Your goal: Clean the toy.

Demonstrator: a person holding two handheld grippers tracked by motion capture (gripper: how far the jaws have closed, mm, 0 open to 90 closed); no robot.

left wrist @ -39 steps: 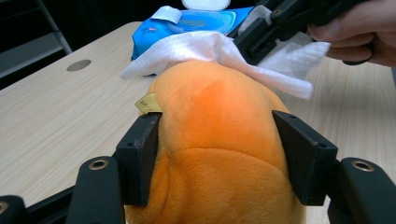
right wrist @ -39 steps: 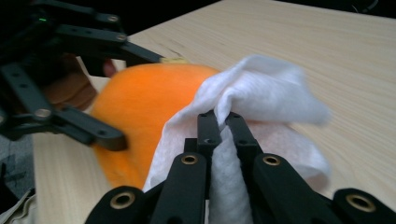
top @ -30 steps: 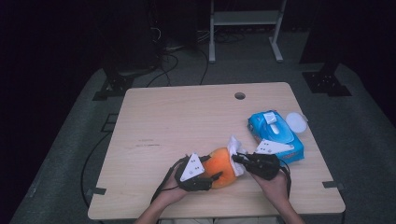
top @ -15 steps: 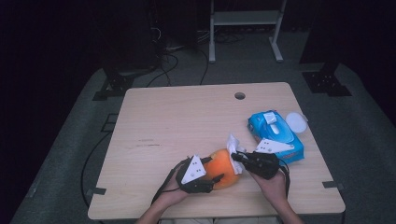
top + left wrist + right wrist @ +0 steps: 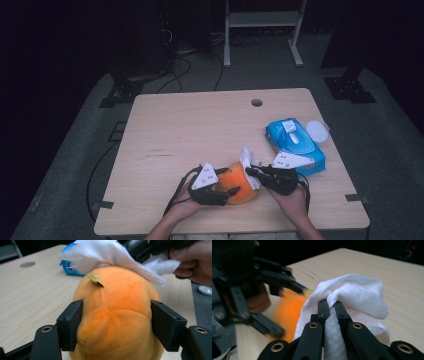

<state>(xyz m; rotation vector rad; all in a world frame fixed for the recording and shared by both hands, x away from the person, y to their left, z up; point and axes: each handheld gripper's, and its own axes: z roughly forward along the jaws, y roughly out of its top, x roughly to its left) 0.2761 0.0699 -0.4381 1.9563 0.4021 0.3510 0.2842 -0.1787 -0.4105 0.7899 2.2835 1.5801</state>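
Since the earlier frame our left tool (image 5: pixel 227 192) has been easing its jaws wider around the orange plush toy (image 5: pixel 117 315), which has barely shifted near the worktop's (image 5: pixel 190 130) front edge. In the left gripper view the left pad presses the plush flank while the right pad looks to stand just off it, so we judge the hold as loose. Our right tool (image 5: pixel 329 303) is clamped shut on a white wipe (image 5: pixel 357 293), draped over the toy's top. The blue wipe pack (image 5: pixel 295 145) lies near the right edge, its round white lid (image 5: pixel 317 131) beside it. To wipe well, we should firm up the left hold so the toy cannot roll, then draw the wipe across the plush in short strokes, keeping the cloth bunched in the jaws.
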